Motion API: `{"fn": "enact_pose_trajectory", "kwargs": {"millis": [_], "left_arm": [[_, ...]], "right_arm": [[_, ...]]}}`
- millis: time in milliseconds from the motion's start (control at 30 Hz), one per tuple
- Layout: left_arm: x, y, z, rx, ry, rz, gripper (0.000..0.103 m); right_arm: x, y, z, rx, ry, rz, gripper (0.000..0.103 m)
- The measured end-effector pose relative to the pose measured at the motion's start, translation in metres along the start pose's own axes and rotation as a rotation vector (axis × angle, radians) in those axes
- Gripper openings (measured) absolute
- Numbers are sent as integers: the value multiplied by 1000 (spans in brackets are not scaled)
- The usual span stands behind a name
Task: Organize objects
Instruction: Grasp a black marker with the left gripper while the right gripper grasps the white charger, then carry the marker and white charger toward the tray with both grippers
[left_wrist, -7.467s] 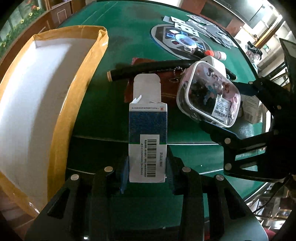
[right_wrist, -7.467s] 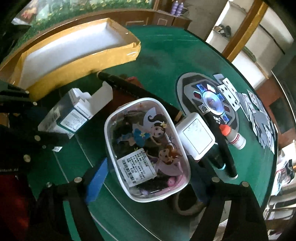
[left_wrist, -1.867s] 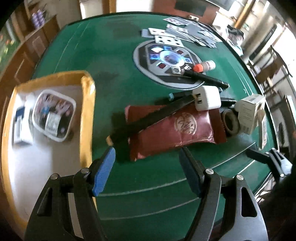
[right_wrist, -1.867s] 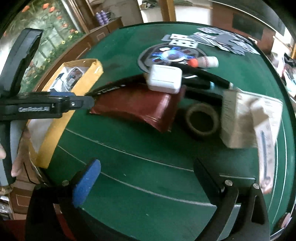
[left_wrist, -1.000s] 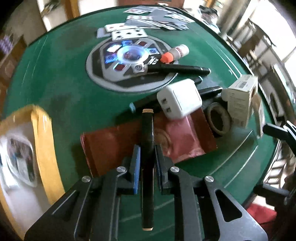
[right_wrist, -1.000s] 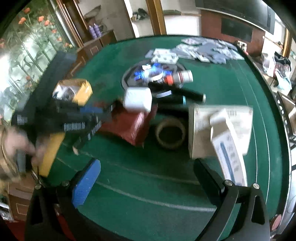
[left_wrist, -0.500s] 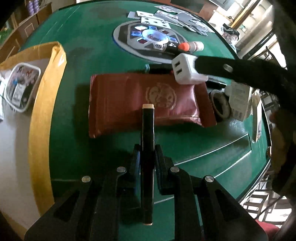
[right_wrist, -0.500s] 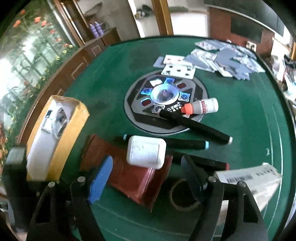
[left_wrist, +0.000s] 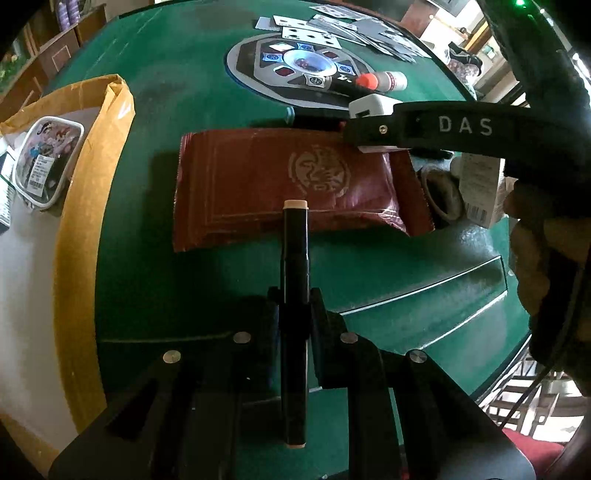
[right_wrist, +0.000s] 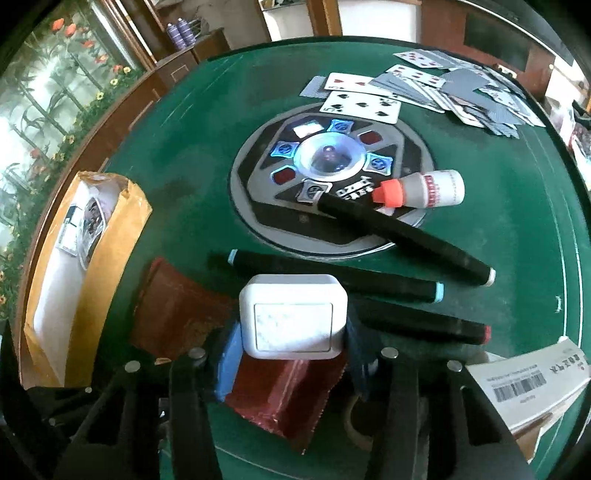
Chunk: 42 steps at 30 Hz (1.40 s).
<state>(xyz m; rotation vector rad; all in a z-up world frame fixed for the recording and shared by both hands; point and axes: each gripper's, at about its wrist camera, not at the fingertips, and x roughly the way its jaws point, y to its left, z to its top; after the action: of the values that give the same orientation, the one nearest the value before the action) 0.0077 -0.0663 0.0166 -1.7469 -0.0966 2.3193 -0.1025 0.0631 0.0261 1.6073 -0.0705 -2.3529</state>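
My left gripper (left_wrist: 294, 295) is shut on a black marker (left_wrist: 294, 317) with beige end caps and holds it above the green table, just short of a dark red packet (left_wrist: 251, 184). A white charger block (right_wrist: 293, 317) rests on the far end of that packet (right_wrist: 177, 314). My right gripper (right_wrist: 291, 338) straddles the charger; its jaws are closing and the blue pads (right_wrist: 229, 354) sit against both sides. A yellow-rimmed cardboard box (left_wrist: 74, 229) at the left holds a clear tub with cartoon figures (left_wrist: 46, 155).
Beyond the charger lie three black markers (right_wrist: 406, 236), a small bottle with an orange cap (right_wrist: 424, 192), a round dice console (right_wrist: 328, 155) and scattered playing cards (right_wrist: 443, 88). A tape roll (left_wrist: 441, 195) and a white carton (right_wrist: 528, 384) sit at the right. A hand (left_wrist: 535, 258) grips the right tool.
The right gripper has come down over the white charger and its jaws have narrowed around it. The left gripper, still holding the marker, has swung so that the box shows more.
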Motion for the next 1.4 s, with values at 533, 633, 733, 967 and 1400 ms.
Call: {"fn": "enact_pose_trajectory", "kwargs": {"millis": [533,633,733,967,1400], "left_arm": [[-17,8,-5,-42,-40,-20,14],[-20,7,-6,-45,-52,-19,14],[-23,7,-6,-51,-65,-20,14],[-34,15,-7,-80,-103,-15,14],[-39,20,-4,-98,-110,-20,14]], "right_arm": [[-41,1,-25,-6,-58,52,49],[-43,4,-29,-7,-59,63,49],[-45,9,-30,-17,-61,74,49],[-46,21,-29,-37,-66,91,49],[-43,31,-26,-47,-69,109,49]]}}
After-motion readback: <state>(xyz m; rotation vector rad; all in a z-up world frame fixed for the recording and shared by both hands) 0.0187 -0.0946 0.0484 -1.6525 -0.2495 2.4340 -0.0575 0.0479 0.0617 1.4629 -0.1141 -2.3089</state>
